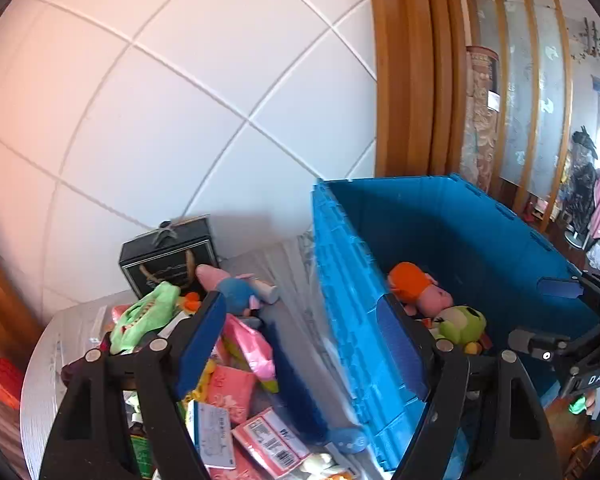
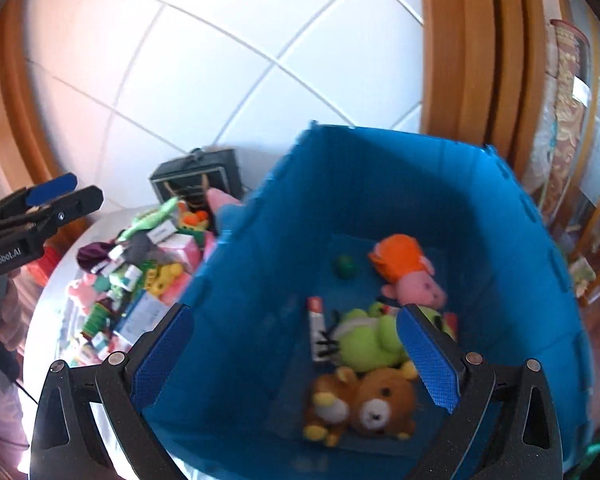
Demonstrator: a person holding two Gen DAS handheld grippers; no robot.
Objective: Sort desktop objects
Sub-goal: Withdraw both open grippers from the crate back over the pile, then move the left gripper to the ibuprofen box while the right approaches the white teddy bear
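The right hand-held gripper point(image 2: 296, 356) hangs over the open blue plastic crate point(image 2: 420, 160), its blue-padded jaws spread wide with nothing between them: released. Below it, on the crate floor, lie a brown plush bear point(image 2: 380, 404), a green plush frog point(image 2: 372, 340), a pink-and-orange plush pig point(image 2: 408, 272), a small dark green ball point(image 2: 345, 266) and a red-and-white tube-like packet point(image 2: 318, 328). These look like the sorted soft toys, so one drop-off seems just finished on this side.

The left hand-held gripper point(image 1: 304, 344) is likewise released and empty, its jaws straddling the crate's left wall. To its left, on the round grey tabletop point(image 1: 44, 360), the unsorted heap remains: a blue-and-pink plush toy point(image 1: 236, 290), a green toothed plush point(image 1: 148, 316), pink plastic packets point(image 1: 246, 344), white labelled cards and boxes point(image 1: 214, 432). A black gift box with a bow point(image 1: 168, 256) stands at the far edge of the tabletop by the white tiled wall point(image 1: 180, 100).

The step in hand looks like the turn between a release and the next pick. The next move calls for bringing an empty hand-held gripper down over the heap, choosing one item that stands clear, probably the blue-and-pink plush, and closing on its body without snagging the packets beside it.
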